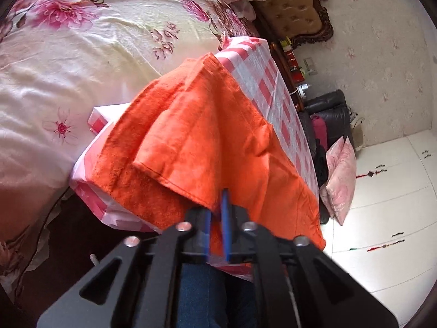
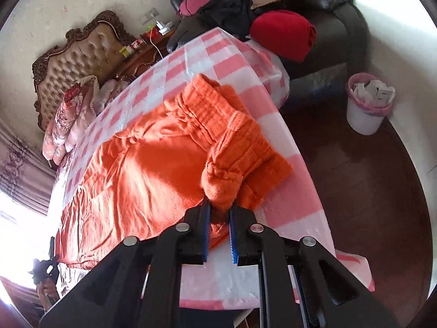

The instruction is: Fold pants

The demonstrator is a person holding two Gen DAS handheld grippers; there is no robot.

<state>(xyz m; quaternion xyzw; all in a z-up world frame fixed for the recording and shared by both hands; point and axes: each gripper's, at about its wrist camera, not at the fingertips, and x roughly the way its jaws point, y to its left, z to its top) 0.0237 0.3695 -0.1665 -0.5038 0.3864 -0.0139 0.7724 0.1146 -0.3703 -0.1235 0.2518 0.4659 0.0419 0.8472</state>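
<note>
Orange pants (image 1: 207, 136) lie on a table with a pink-and-white checked cloth (image 1: 270, 82). A leg end is folded back over the rest, and its hem corner hangs at my left gripper (image 1: 217, 205). That gripper's blue pads (image 1: 226, 218) stand a little apart, with a visible gap and cloth between the tips but not pinched. In the right wrist view the elastic waistband (image 2: 240, 142) lies near the table's right edge. My right gripper (image 2: 219, 207) is shut on a bunched end of the waistband (image 2: 222, 186), which bulges out above the pads.
A bed with a floral sheet (image 1: 82, 54) runs along the table's far side, with a tufted headboard (image 2: 82, 57) behind it. A black sofa (image 2: 327, 27) holds cushions and a red cloth (image 2: 284, 32). A white bin (image 2: 367, 104) stands on the dark floor.
</note>
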